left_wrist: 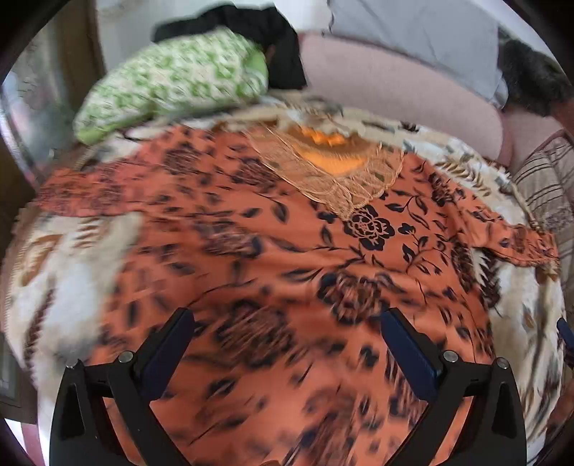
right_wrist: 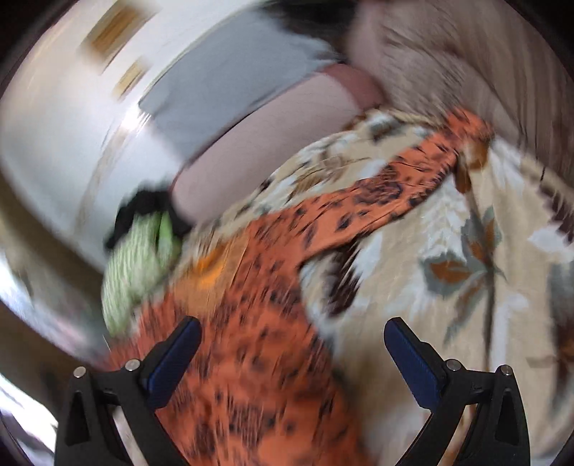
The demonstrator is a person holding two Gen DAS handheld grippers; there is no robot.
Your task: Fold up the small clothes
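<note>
An orange top with a black flower print (left_wrist: 287, 251) lies spread flat on a cream leaf-patterned blanket (left_wrist: 64, 279), neck with beige lace (left_wrist: 333, 175) at the far side, sleeves out to both sides. My left gripper (left_wrist: 287, 322) is open and empty, hovering over the lower body of the top. In the right wrist view the same top (right_wrist: 251, 322) lies at lower left, its sleeve (right_wrist: 394, 190) stretching up to the right. My right gripper (right_wrist: 292, 329) is open and empty above the top's right edge and the blanket (right_wrist: 466, 269). Both views are blurred.
A green-and-white patterned bundle (left_wrist: 172, 82) and a dark garment (left_wrist: 272, 36) lie at the far left of the bed. A pink bolster (left_wrist: 394, 89) and grey pillow (left_wrist: 423, 32) run along the back. A striped cushion (left_wrist: 549, 186) sits at the right.
</note>
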